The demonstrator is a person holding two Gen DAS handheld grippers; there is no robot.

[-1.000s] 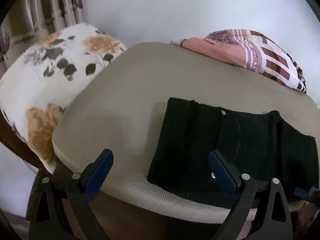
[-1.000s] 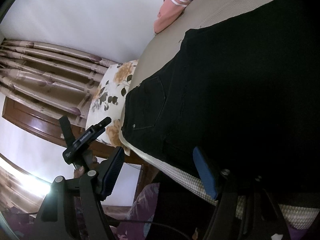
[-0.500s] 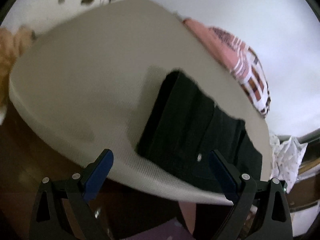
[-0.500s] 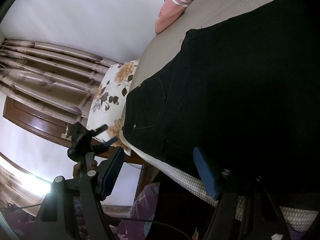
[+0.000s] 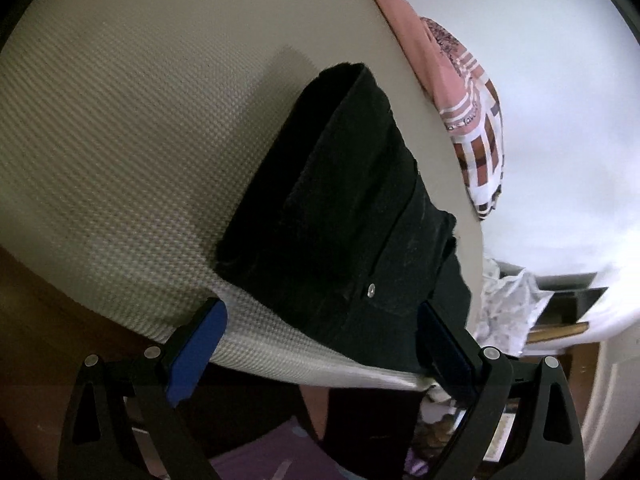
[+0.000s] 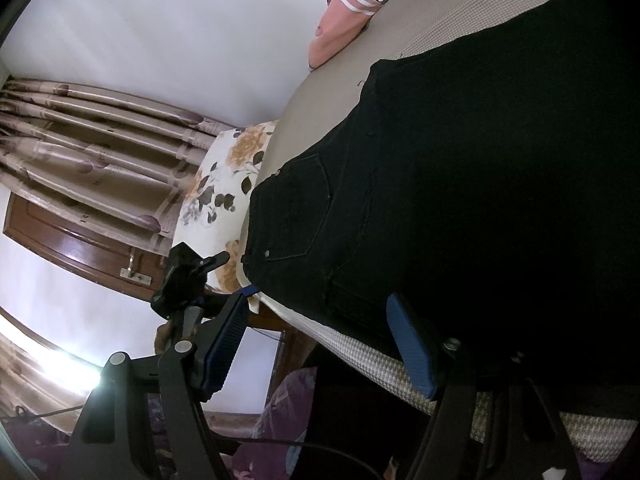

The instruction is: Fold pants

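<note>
Black pants (image 5: pixel 352 216) lie on the mattress (image 5: pixel 120 128), apparently folded once.

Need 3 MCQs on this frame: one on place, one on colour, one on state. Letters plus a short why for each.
1. Where do the pants lie?
A. on the beige mattress
B. on the floor
C. over a chair

2. What colour are the pants?
A. pink
B. black
C. floral white

3. How do the left gripper fingers stand?
A. shut on the pants
B. shut on the pillow
C. open, holding nothing

Key: 1 A, the pants rest flat on the textured mattress near its front edge. 2 B, the fabric is black in both views; the pink item is the pillow behind. 3 C, the blue pads stand wide apart with no cloth pinched between them.
</note>
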